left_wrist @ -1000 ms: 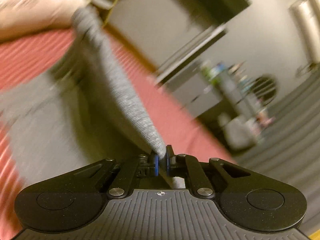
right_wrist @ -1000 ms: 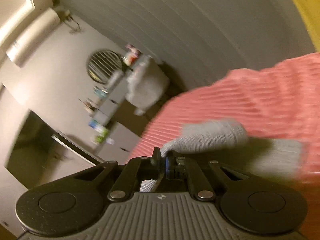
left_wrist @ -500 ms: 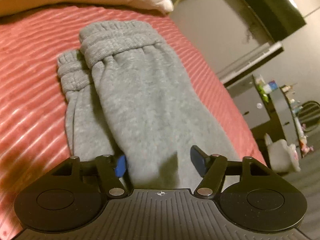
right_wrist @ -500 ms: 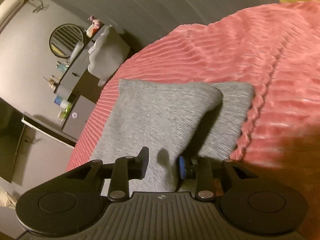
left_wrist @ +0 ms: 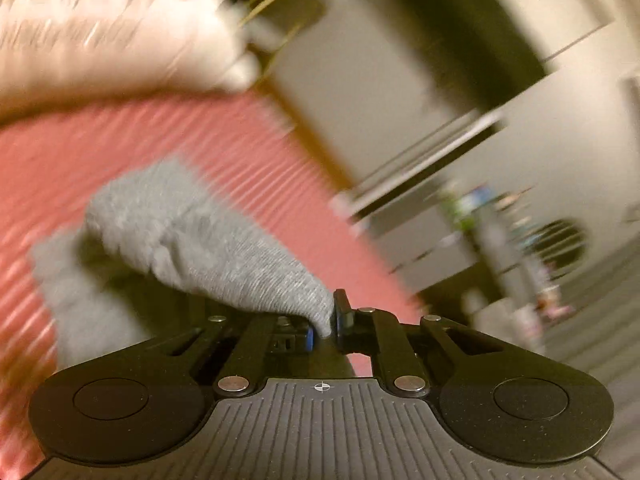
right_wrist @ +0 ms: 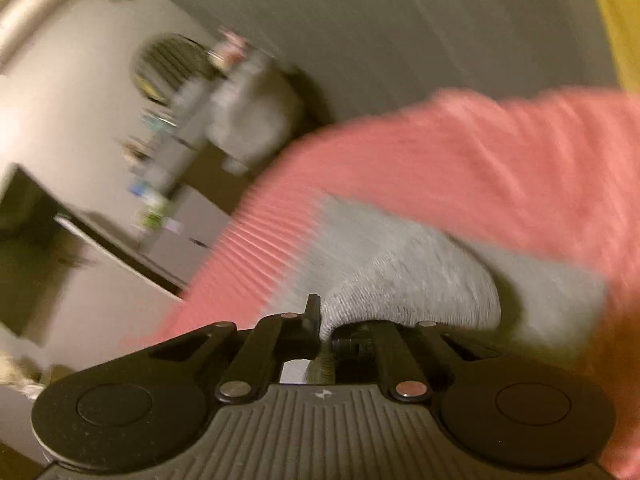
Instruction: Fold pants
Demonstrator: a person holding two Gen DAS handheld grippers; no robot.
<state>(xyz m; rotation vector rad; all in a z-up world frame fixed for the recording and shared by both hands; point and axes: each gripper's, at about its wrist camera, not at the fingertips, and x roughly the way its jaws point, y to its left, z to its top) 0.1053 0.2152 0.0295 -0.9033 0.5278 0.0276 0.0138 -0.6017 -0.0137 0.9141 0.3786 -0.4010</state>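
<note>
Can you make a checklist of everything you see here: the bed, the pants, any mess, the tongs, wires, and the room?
Surface: pink ribbed bedspread, blurred.
Job's things: grey pants, partly lifted off the bedspread, rest lying on it.
Clutter: pale pillow at the bed's far end.
Tongs: left tongs shut on a pants edge; right tongs shut on another edge; both have just been closing.
Cables: nothing seen.
Surroundings: grey drawer unit topped with blurred small items, round mirror on the wall.

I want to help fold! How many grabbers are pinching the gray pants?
2. The left gripper pinches a fold of the gray pants; the right gripper pinches another fold over the pink bedspread.
</note>
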